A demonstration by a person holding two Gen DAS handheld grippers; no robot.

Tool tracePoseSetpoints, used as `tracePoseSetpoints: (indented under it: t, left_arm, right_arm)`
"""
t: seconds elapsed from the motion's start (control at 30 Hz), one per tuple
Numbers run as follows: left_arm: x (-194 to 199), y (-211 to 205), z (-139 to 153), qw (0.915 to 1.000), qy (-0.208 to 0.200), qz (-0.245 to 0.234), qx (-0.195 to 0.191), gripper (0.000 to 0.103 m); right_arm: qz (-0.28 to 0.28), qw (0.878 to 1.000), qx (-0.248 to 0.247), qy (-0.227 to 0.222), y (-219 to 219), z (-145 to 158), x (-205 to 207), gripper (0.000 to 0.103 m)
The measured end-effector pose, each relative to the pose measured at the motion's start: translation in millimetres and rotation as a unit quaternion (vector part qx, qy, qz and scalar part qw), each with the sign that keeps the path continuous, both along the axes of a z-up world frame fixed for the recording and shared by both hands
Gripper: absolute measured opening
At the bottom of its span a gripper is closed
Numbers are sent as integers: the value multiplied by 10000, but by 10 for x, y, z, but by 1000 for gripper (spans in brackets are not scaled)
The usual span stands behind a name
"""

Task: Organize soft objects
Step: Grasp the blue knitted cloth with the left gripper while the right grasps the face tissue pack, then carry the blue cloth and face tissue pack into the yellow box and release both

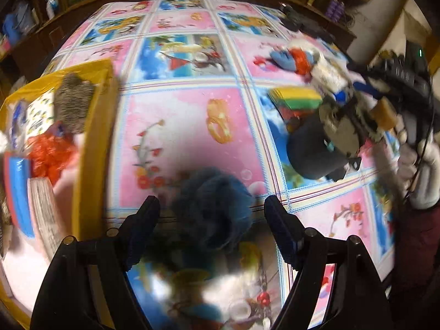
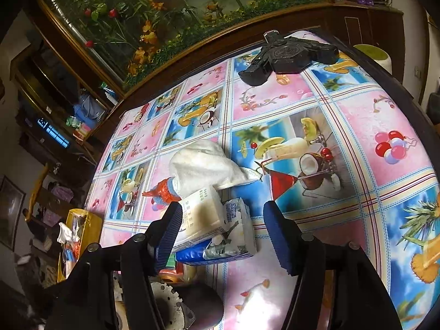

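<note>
A fruit-print tablecloth covers the surface [image 1: 192, 137], with a planted glass tank [image 2: 170, 13] at its far edge. The left tool [image 1: 211, 209] gapes around a blue pompom [image 1: 214, 209]. The right tool [image 2: 222, 217] gapes by tissue packs [image 2: 217, 228]; a yellow box [image 1: 93, 148] stands left.

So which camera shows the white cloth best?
The right wrist view: the white cloth lies sharp and near the middle, behind the packets. In the left wrist view it is only a motion-blurred pale patch at the right edge, hard to identify.

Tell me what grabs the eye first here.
The loud pink-and-blue fruit tablecloth fills both views. A fuzzy blue ball sits between the open left fingers, with a yellow box of soft things at left. Tissue packs lie between the open right fingers.
</note>
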State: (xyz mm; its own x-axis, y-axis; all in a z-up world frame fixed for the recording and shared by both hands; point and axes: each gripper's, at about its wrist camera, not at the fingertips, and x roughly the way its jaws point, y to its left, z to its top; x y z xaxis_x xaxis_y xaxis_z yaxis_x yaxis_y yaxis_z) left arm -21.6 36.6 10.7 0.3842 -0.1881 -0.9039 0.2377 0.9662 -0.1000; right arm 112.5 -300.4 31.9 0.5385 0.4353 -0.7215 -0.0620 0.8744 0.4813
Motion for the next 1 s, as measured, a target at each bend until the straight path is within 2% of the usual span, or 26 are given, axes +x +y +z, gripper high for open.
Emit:
tracePoseSetpoints:
  t: [0.07, 0.1, 0.17, 0.3, 0.4, 0.6, 0.7, 0.9, 0.93, 0.97, 1.0]
  left_arm:
    - [-40, -129, -46, 9990, -239, -143, 342, 78]
    - [-63, -159, -39, 9988, -293, -208, 339, 65]
    - [-83, -137, 22, 9992, -306, -256, 62, 42]
    - [-142, 43, 204, 9980, -479, 61, -409, 42]
    - [-299, 164, 387, 9948, -703, 222, -710, 42]
    - [-595, 362, 586, 9911, -940, 307, -888, 42]
    - [-700, 489, 619, 9909, -963, 316, -890, 42]
    - [-807, 697, 681, 9882, -1062, 387, -1030, 42]
    - [-817, 722, 683, 9879, -1072, 417, -1039, 42]
    - [-825, 747, 685, 9876, -1073, 460, -1045, 42]
    - [-832, 768, 687, 9873, -1073, 500, -1057, 42]
  right_arm:
    - [38, 10000, 23, -24, 8, -2, 9, 69]
    - [52, 10000, 17, -27, 11, -10, 20, 72]
    - [75, 10000, 44, 11, 18, -41, 40, 74]
    - [52, 9999, 90, 99, 32, -99, 75, 75]
    - [117, 9999, 116, 2, 68, -68, 61, 76]
    - [743, 9971, -43, -135, 332, -67, 34, 83]
    - [962, 9936, -549, -208, 535, -69, 64, 87]
    - [1156, 9842, -1338, 93, 865, -85, 209, 87]
    - [1179, 9820, -1468, 142, 908, -83, 234, 86]
    - [1180, 9789, -1654, 192, 953, -77, 253, 81]
    - [1174, 9762, -1812, 219, 1014, -65, 265, 64]
